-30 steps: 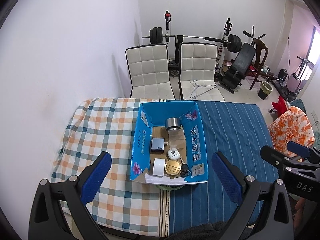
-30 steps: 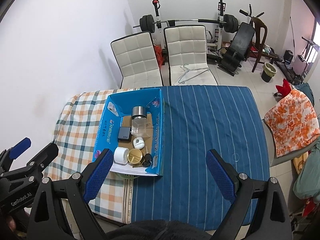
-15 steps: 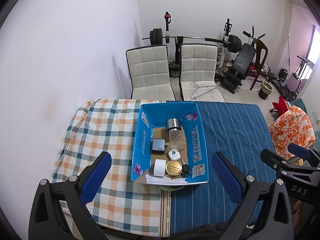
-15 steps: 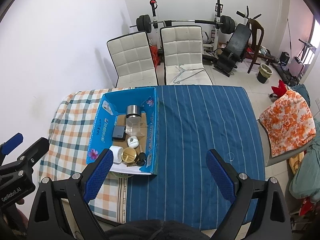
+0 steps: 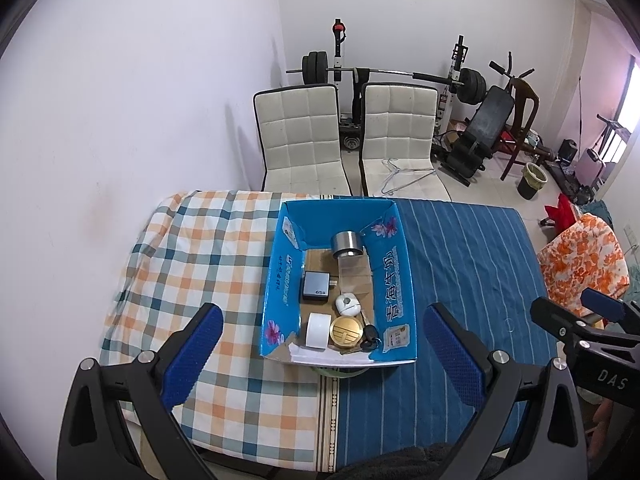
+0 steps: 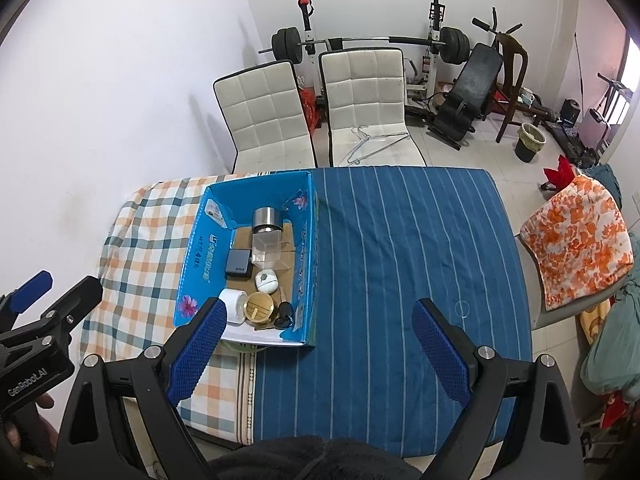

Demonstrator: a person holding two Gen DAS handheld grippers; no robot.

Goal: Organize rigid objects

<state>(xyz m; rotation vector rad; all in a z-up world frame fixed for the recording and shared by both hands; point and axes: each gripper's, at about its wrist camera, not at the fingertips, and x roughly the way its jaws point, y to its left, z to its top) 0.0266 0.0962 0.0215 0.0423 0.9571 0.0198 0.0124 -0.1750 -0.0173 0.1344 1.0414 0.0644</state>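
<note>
A blue cardboard box (image 5: pixel 394 280) (image 6: pixel 200 256) sits at the middle of the table. Inside stand a clear jar with a steel lid (image 5: pixel 347 246) (image 6: pixel 267 220), a dark charger (image 5: pixel 315 285) (image 6: pixel 238 262), a small white round item (image 5: pixel 347 304) (image 6: pixel 266 280), a white cylinder (image 5: pixel 318 330) (image 6: pixel 234 304), a gold tin (image 5: pixel 346 332) (image 6: pixel 260 307) and a black key fob (image 5: pixel 370 338) (image 6: pixel 285 312). My left gripper (image 5: pixel 323 316) (image 6: pixel 48 292) hangs open above the table's near edge, in line with the box. My right gripper (image 6: pixel 319 306) (image 5: pixel 580 312) is open too, over the blue cloth to the box's right. Both hold nothing.
The table wears a checked cloth (image 5: pixel 192 264) on the left and a blue striped cloth (image 6: pixel 400 240) on the right. Two white chairs (image 5: pixel 300 136) stand behind it, with a barbell rack (image 5: pixel 400 76) beyond. An orange flowered cloth (image 6: pixel 576 240) lies at the right. Something green (image 5: pixel 340 371) pokes out under the box's near edge.
The right wrist view has drifted a little, so the box sits slightly further left in it. Both grippers stay open and nothing in the box has moved.
</note>
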